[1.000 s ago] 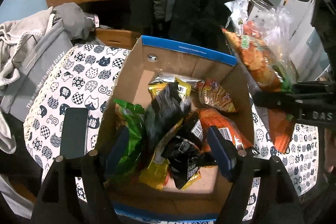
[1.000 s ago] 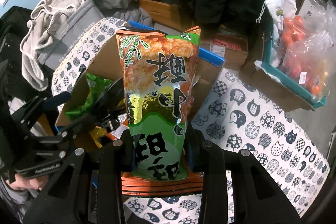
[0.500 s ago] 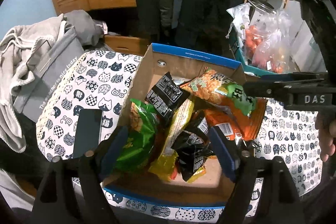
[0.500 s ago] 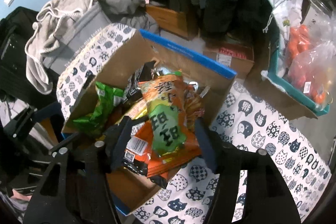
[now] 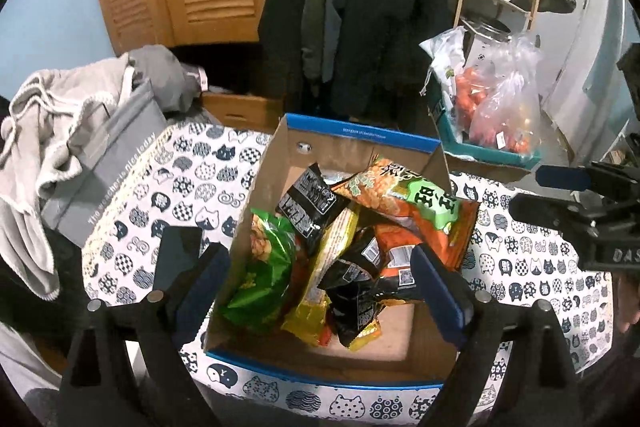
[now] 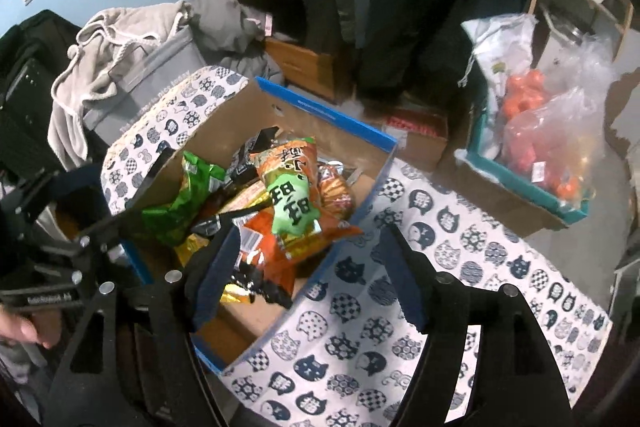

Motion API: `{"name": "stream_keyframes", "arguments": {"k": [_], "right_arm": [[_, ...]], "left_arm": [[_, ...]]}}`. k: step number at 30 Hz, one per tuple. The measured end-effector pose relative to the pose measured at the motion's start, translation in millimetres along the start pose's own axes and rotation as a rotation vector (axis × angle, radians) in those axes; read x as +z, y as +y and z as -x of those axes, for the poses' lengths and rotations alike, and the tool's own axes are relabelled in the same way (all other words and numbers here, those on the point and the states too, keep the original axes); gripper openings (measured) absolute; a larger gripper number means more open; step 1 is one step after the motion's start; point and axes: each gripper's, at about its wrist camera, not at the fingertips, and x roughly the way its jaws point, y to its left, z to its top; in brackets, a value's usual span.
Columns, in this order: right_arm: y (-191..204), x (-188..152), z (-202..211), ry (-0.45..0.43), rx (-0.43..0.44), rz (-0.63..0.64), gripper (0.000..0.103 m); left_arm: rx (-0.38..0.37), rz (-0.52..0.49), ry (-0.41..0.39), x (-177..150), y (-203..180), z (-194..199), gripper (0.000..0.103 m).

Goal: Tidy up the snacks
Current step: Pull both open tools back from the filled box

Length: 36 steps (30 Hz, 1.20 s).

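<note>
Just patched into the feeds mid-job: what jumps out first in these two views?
The cardboard box with its blue rim, mid-table on the cat-print tablecloth, heaped with snack packets. An orange and green bag lies on top of the heap, toward the box's right side. Both the left gripper and the right gripper are open and empty above the box.

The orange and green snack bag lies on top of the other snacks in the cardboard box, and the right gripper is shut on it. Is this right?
Not quite. The right gripper is open and holds nothing, as the right wrist view shows. The orange and green snack bag does lie on top of the other snacks in the cardboard box.
</note>
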Motion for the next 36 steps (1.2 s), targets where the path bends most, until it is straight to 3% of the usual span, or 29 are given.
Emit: {"name": "stream_keyframes", "arguments": {"k": [6, 10, 19, 27, 36], "right_arm": [[-4, -19, 23, -0.038, -0.011, -0.011, 0.072], [-9, -31, 34, -0.061, -0.047, -0.013, 0.072], [-18, -48, 53, -0.119, -0.116, -0.01, 0.073], [-25, -58, 55, -0.122, -0.127, -0.012, 0.073], [-30, -60, 57, -0.125, -0.132, -0.025, 0.073]], "left_arm": [[-0.002, -0.064, -0.02, -5, -15, 12, 0.095], [-0.01, -0.088, -0.047, -6, -24, 21, 0.101], [-0.03, -0.115, -0.078, -8, -37, 35, 0.102], [-0.008, -0.151, -0.114, -8, -50, 40, 0.102], [-0.031, -0.179, -0.099, -6, -64, 39, 0.102]]}}
